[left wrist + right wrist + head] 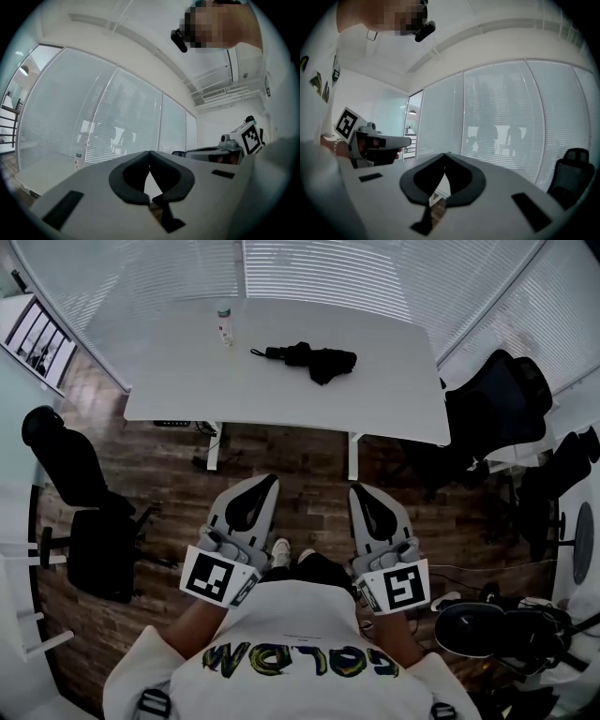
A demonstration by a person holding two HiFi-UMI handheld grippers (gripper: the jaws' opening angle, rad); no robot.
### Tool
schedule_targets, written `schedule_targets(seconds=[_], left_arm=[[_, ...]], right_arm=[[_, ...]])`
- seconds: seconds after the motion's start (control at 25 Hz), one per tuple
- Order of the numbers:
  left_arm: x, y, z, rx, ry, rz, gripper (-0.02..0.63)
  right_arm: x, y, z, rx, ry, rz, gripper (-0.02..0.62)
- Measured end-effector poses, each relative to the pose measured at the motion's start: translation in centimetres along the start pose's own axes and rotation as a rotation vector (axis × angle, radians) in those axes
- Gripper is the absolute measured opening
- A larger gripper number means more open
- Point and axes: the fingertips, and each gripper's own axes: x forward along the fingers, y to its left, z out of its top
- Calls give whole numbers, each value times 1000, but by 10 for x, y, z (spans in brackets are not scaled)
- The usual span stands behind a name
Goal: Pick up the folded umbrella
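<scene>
The folded black umbrella lies on the white table, right of its middle, with its handle pointing left. A small clear bottle stands to its left, and that bottle also shows in the left gripper view. My left gripper and right gripper are held side by side over the wooden floor, well short of the table's near edge. Both point level toward the table. In the left gripper view the left gripper has its tips touching, with nothing held. My right gripper is likewise shut and empty.
A black office chair stands at the left, and another chair stands at the table's right end. More dark gear sits on the floor at lower right. Glass walls with blinds enclose the room behind the table.
</scene>
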Motion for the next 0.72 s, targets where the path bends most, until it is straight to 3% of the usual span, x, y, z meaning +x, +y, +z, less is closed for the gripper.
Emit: schedule_targets(seconds=[0.4, 0.72], left_arm=[[33, 24, -5, -1, 1, -3, 11], [86, 43, -8, 11, 2, -1, 11]], right_arm=[[35, -24, -3, -4, -7, -4, 12], [71, -70, -6, 0, -16, -12, 12]])
